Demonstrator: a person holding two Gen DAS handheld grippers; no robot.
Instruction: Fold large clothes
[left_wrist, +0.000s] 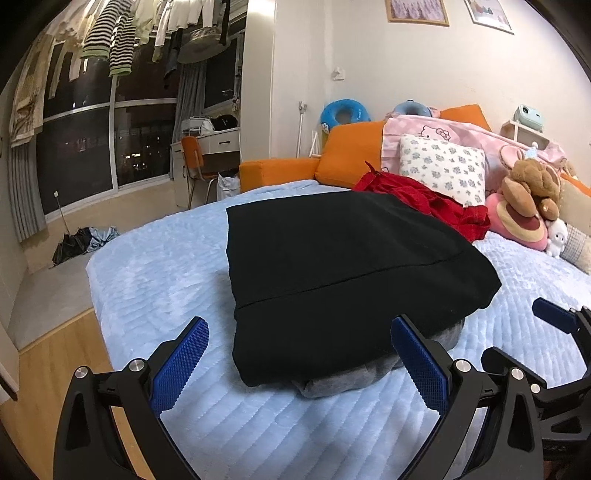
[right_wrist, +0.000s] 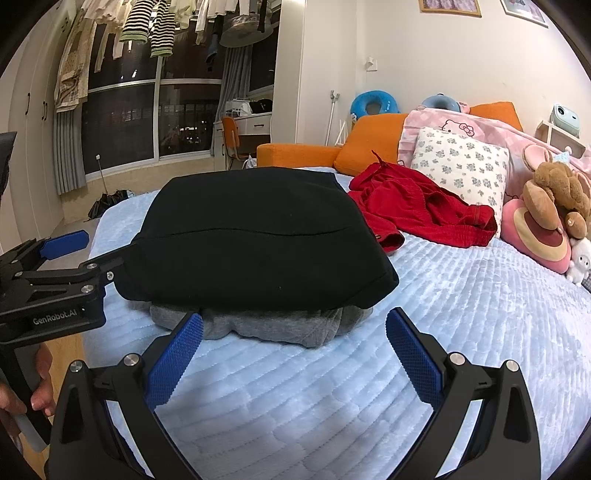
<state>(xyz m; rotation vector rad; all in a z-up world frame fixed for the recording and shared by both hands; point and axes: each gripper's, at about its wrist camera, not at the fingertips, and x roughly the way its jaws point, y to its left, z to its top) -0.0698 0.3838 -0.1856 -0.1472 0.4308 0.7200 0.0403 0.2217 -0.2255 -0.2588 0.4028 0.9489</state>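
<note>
- Jaws: both sets stand wide apart with nothing between them. The left gripper (left_wrist: 299, 360) faces the near edge of the stack; the right gripper (right_wrist: 293, 349) faces it from slightly further right. Neither touches cloth.
- Bed (right_wrist: 461, 314): pale blue quilted cover carrying everything. Soft surface, so judged to give under any downward press.
- Black garment (left_wrist: 343, 269): already folded into a thick rectangular pad, lying flat near the bed's near edge. Judged soft, bulky, moderately heavy for cloth, not slippery; layers likely to slide apart if lifted by a single edge. Best hold judged at the two near corners, pinching all layers together.
- Grey garment (right_wrist: 266, 326): folded beneath the black one, only its near edge showing. Same soft handling expected.
- Red garment (right_wrist: 417, 210): crumpled, unfolded, beyond the stack toward the pillows, just beside the black pad's far corner. Judged light and limp; probably the next piece to fold.
- Pose: both grippers held low, level, pointing forward along the bed, close side by side. A hand (right_wrist: 35, 387) grips the left gripper's handle.
</note>
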